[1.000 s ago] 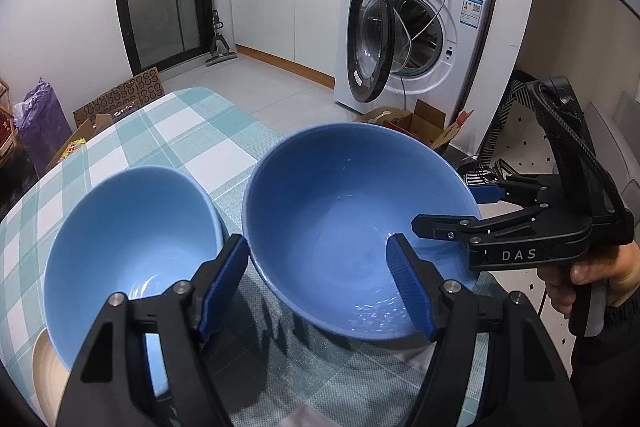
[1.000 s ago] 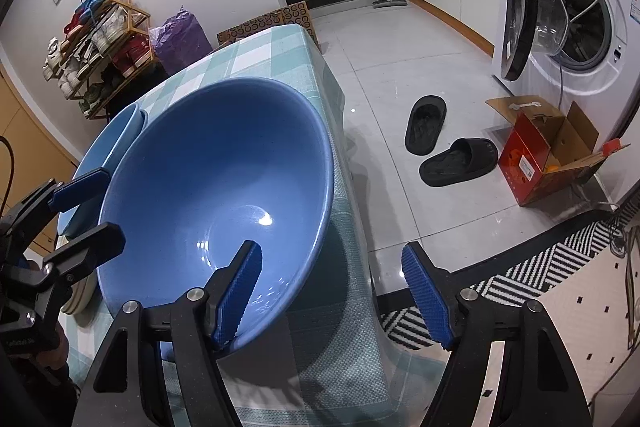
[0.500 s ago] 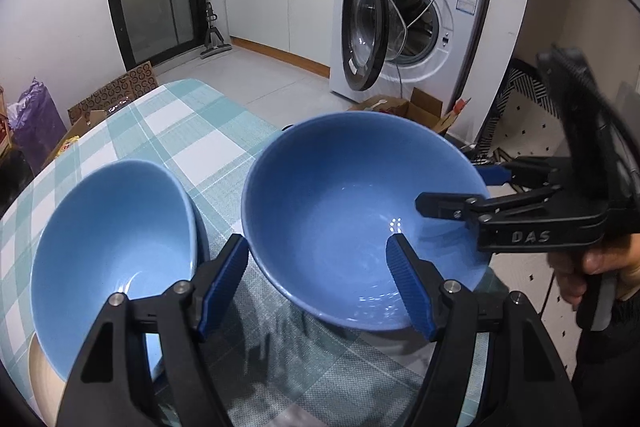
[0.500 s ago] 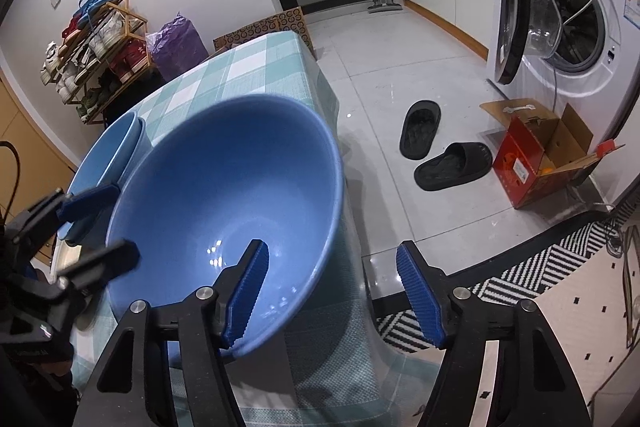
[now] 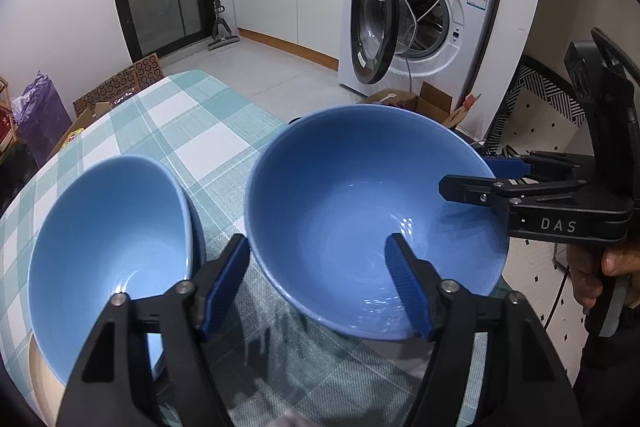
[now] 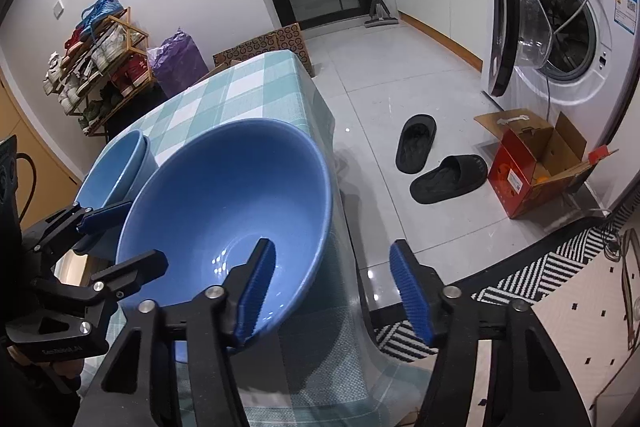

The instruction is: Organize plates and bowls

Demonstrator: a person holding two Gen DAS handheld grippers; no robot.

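A large blue bowl (image 5: 360, 211) sits on the checked tablecloth (image 5: 192, 131) near the table's right edge. My left gripper (image 5: 316, 243) straddles its near rim, one pad outside and one inside. Its jaws are closing and the pads do not press the wall. My right gripper (image 6: 332, 247) straddles the opposite rim (image 6: 324, 211) the same way, closing, with its outer pad clear of the bowl. Each gripper shows in the other's view: the right gripper (image 5: 464, 173), the left gripper (image 6: 148, 233). Lighter blue bowls (image 5: 112, 251) stand nested to the left on a beige plate (image 5: 40, 379).
The table edge (image 6: 340, 195) drops off right beside the large bowl. On the floor lie black slippers (image 6: 440, 163) and a red cardboard box (image 6: 532, 167). A washing machine (image 5: 416, 15) stands with its door open. A shoe rack (image 6: 96, 63) is at the far left.
Both grippers' jaws have narrowed around the large bowl's rim. The bowl and the hands have hardly moved.
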